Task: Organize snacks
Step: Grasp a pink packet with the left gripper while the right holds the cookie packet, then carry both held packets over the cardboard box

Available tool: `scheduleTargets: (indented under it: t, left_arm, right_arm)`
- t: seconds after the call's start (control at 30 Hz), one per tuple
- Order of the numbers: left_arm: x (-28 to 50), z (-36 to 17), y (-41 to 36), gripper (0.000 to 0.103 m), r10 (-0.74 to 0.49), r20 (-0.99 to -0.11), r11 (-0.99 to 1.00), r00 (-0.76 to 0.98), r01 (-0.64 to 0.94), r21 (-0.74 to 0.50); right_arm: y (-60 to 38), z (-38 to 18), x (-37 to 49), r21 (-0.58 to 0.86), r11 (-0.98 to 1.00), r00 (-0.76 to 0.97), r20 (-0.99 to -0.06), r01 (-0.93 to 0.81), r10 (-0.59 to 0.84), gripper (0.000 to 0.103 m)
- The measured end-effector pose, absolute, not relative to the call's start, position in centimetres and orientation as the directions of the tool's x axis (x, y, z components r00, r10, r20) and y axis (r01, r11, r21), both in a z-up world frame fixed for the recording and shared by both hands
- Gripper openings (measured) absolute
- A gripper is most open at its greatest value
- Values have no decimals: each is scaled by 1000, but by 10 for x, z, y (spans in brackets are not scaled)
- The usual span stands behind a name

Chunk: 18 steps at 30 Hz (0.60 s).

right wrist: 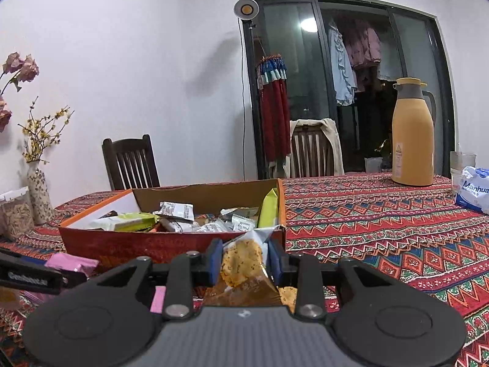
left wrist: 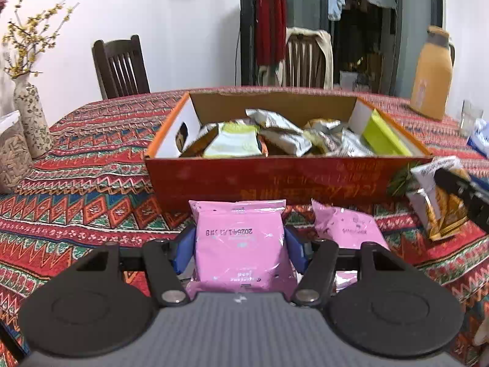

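A red cardboard box point(left wrist: 275, 180) holding several snack packets stands on the patterned tablecloth; it also shows in the right wrist view point(right wrist: 137, 244). My left gripper point(left wrist: 240, 244) is shut on a pink snack packet point(left wrist: 241, 244) just in front of the box. A second pink packet point(left wrist: 348, 229) lies on the cloth to its right. My right gripper point(right wrist: 244, 260) is shut on a brown cracker packet point(right wrist: 244, 263), held near the box's right front corner; the packet also shows in the left wrist view point(left wrist: 440, 202).
A yellow thermos point(right wrist: 412, 134), a glass point(right wrist: 461, 165) and a white tissue pack point(right wrist: 473, 189) stand at the right. A flower vase point(left wrist: 30, 122) and a jar point(left wrist: 12, 156) stand at the left. Two chairs point(left wrist: 122, 67) are behind the table.
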<state>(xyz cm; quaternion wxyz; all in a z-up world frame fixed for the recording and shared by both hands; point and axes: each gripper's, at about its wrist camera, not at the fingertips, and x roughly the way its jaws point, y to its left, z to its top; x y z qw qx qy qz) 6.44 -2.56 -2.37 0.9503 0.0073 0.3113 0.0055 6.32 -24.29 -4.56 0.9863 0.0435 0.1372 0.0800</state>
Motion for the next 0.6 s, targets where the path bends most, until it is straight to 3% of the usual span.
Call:
scheduleTargets:
  t: [0.6]
  left_arm:
    - [78,28,-30,63,-38,-471,999,881,41,-5]
  right_arm:
    - [-228,-33,58,47,987,955,-247,-156,163,31]
